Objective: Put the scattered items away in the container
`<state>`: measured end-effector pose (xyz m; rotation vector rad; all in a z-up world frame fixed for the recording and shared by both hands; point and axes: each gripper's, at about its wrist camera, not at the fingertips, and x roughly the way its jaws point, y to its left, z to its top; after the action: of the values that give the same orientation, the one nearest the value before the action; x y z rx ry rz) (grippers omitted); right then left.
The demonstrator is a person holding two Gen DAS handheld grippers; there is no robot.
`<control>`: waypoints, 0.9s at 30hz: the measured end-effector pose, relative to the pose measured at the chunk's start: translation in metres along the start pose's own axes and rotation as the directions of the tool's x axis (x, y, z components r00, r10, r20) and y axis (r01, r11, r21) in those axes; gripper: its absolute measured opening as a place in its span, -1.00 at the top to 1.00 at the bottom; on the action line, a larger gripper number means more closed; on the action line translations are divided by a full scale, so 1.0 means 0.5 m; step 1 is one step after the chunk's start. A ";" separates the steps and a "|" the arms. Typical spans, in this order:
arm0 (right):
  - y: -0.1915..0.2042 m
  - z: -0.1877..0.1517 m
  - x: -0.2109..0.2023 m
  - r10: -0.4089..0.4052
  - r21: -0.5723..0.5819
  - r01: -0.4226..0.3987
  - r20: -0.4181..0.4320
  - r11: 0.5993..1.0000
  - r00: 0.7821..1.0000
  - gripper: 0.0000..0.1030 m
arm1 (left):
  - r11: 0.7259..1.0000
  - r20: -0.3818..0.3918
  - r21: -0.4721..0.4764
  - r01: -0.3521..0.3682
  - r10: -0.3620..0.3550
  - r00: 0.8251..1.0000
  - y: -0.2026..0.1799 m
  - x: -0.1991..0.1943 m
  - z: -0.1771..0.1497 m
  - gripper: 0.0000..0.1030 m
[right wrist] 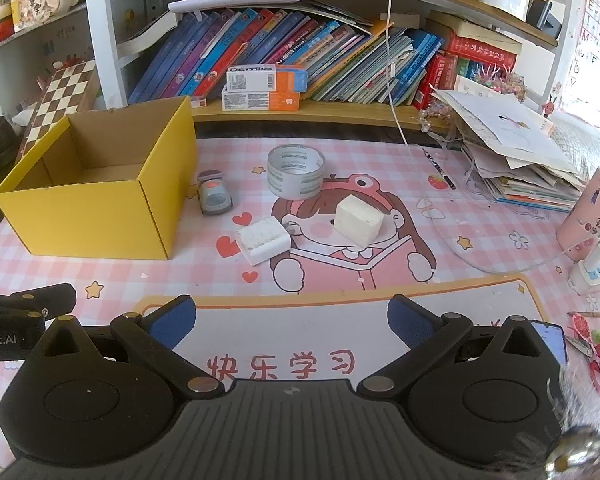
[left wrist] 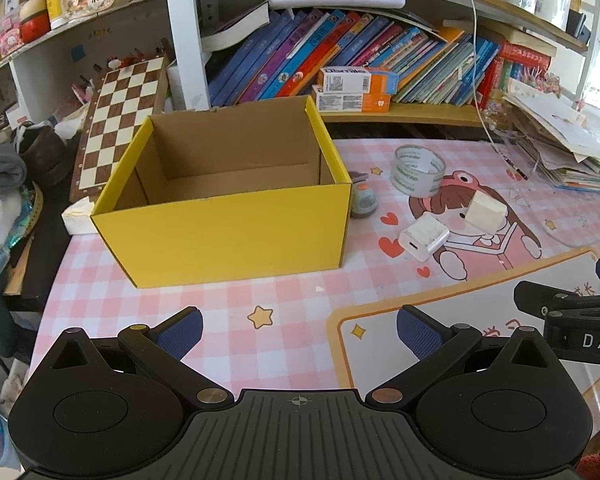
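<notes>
Inside bare brown, yellow box point(right wrist: 88, 220) open-topped, clear tape roll point(right wrist: 296, 176) upright beside

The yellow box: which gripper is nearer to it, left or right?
Left. The left gripper sits just in front of the yellow box; the right gripper is further right, facing the white charger.

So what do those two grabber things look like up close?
Both look alike. The left gripper and the right gripper are matte black, with ribbed middles, round side discs, triangular cut-outs and small metal pivot pins. Their fingers wear dark blue dotted pads. White lettering shows on their sides. No cables or sleeves are visible.
</notes>
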<state>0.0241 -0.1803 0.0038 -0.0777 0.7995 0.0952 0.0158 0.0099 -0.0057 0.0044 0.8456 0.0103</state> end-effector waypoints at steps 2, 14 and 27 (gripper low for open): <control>0.002 0.000 -0.003 -0.001 0.000 0.001 0.008 1.000 1.000 -1.00 | 1.000 0.007 0.000 0.006 -0.006 1.000 0.002 -0.002 0.000 -1.00; 0.028 -0.007 -0.013 0.006 -0.002 -0.006 0.013 1.000 1.000 -1.00 | 0.999 0.021 0.040 0.031 -0.031 0.999 0.010 -0.007 -0.003 -1.00; 0.061 -0.021 -0.033 -0.009 0.026 0.009 0.026 1.000 1.000 -1.00 | 0.995 0.034 0.072 0.068 -0.071 0.997 0.041 -0.014 -0.012 -1.00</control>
<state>0.0017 -0.1519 0.0075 -0.0552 0.7739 0.0770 0.0064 0.0305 -0.0043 0.0419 0.8085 -0.0852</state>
